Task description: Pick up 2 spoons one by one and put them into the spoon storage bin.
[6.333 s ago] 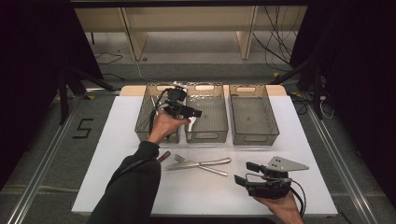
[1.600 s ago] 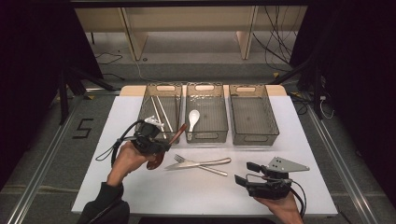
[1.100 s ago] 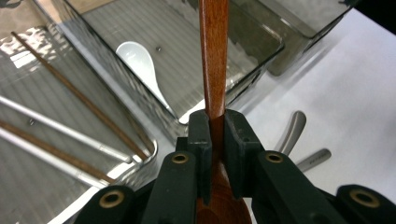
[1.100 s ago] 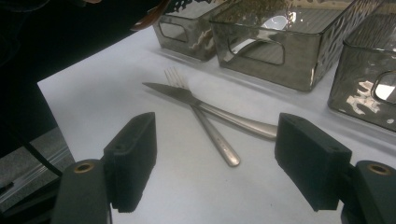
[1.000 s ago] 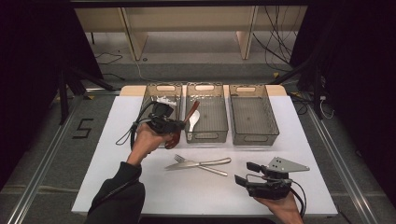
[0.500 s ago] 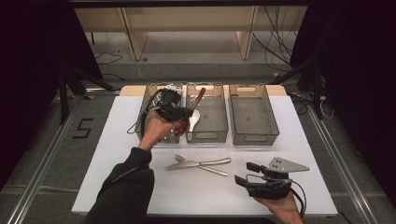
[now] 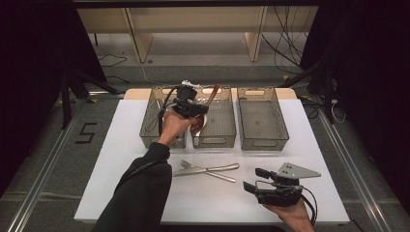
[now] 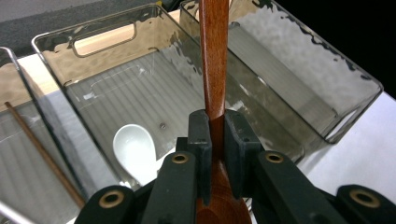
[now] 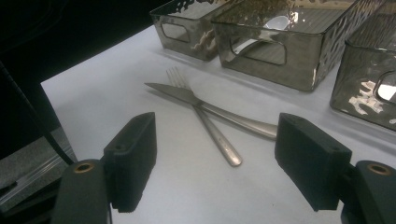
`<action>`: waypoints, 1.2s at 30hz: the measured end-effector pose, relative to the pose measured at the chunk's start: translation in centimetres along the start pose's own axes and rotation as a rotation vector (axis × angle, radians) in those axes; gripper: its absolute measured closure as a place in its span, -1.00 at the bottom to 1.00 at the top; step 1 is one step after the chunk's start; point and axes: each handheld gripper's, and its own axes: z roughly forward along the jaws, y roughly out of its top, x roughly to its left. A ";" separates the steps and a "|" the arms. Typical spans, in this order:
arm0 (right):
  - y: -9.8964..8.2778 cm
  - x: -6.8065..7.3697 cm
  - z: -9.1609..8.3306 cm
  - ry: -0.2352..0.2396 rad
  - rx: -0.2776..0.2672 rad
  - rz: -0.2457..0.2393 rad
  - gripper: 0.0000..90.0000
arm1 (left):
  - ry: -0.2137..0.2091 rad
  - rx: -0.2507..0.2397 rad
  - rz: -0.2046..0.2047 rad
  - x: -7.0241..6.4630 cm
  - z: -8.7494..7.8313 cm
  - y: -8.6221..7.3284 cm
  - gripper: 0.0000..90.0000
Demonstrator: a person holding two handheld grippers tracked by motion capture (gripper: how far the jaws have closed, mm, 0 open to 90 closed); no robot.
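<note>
My left gripper [image 7: 192, 108] is shut on a brown wooden spoon [image 7: 211, 94] and holds it above the middle clear bin [image 7: 220, 130]. In the left gripper view the spoon's handle [image 8: 214, 56] runs up and away from between the pads of the left gripper [image 8: 216, 128], with its bowl toward the camera. A white spoon [image 8: 135, 149] lies on the floor of the middle bin [image 8: 140, 88]. A fork [image 7: 186, 164] and a knife [image 7: 212, 169] lie crossed on the white table. My right gripper [image 7: 255, 179] rests open at the front right, its jaws facing the fork [image 9: 180, 77] and knife [image 9: 187, 95].
Three clear grey bins stand side by side at the back of the table. The left bin [image 7: 150, 121] holds chopsticks [image 8: 42, 154]. Nothing lies in the right bin [image 7: 263, 121]. Dark floor with cables surrounds the table.
My left gripper has carried the wooden spoon up from the table's near side to over the middle bin, moving toward the back. The right gripper has stayed still.
</note>
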 end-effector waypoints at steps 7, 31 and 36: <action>0.0 0.0 -0.1 0.003 -0.001 0.000 -0.32 | 0.006 0.003 -0.013 -0.1 1.0 0.3 0.81; 0.0 0.1 0.0 0.008 0.002 -0.001 -0.32 | 0.029 -0.007 -0.063 0.9 3.2 -0.6 0.80; -0.1 0.1 0.0 0.008 0.000 -0.002 -0.32 | 0.035 -0.007 -0.070 1.2 3.4 -0.9 0.80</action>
